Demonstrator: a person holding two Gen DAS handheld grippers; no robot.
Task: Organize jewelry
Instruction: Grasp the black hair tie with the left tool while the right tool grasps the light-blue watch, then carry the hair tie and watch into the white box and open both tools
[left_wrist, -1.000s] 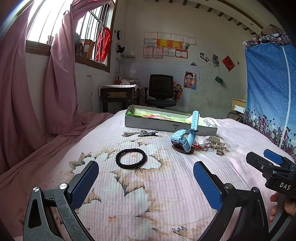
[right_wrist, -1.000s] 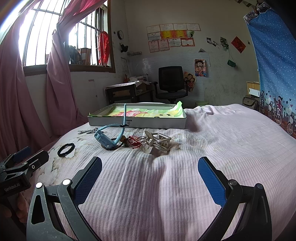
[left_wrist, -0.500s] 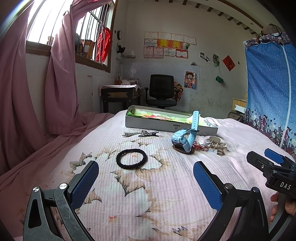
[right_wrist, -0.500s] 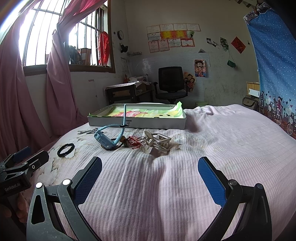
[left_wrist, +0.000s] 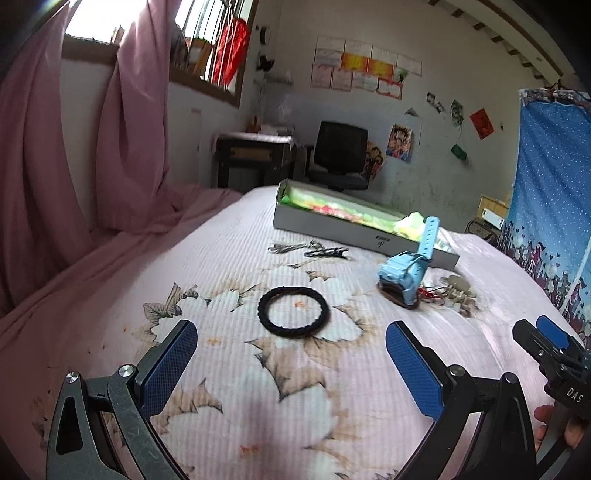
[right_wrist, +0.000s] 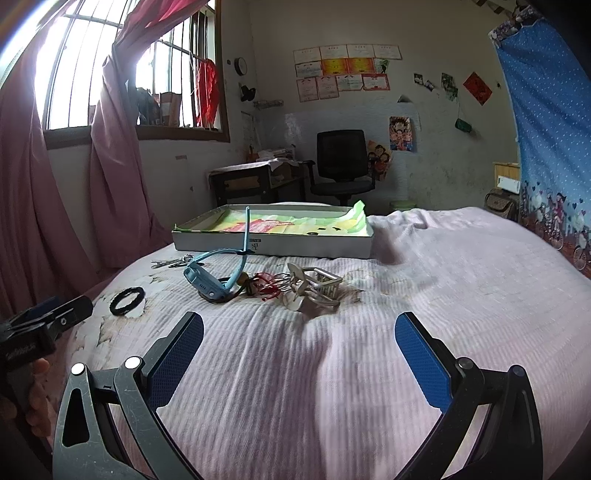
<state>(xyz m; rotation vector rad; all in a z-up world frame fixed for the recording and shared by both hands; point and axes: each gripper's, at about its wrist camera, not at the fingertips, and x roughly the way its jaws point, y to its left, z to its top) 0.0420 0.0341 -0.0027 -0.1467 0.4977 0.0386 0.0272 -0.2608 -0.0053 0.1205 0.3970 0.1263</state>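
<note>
On the pink bedspread lies a black braided hair tie (left_wrist: 293, 312), just ahead of my open left gripper (left_wrist: 291, 363). Beyond it are metal hair clips (left_wrist: 310, 249), a light-blue watch (left_wrist: 404, 271) with its strap upright, a red trinket (right_wrist: 266, 286) and a beige claw clip (right_wrist: 314, 290). A shallow white box (right_wrist: 273, 245) lined with green-yellow paper sits at the far edge. My right gripper (right_wrist: 299, 354) is open and holds nothing, short of the claw clip. Each gripper shows at the side of the other's view.
Pink curtains (left_wrist: 74, 155) hang at the left and drape onto the bed. A desk (right_wrist: 255, 181) and a black office chair (right_wrist: 341, 162) stand behind the bed. A blue dotted curtain (right_wrist: 550, 122) hangs on the right. The bedspread to the right of the clip is bare.
My left gripper has moved forward and tilted, bringing the black hair tie closer between its fingers. The right gripper has hardly moved. Both stay open.
</note>
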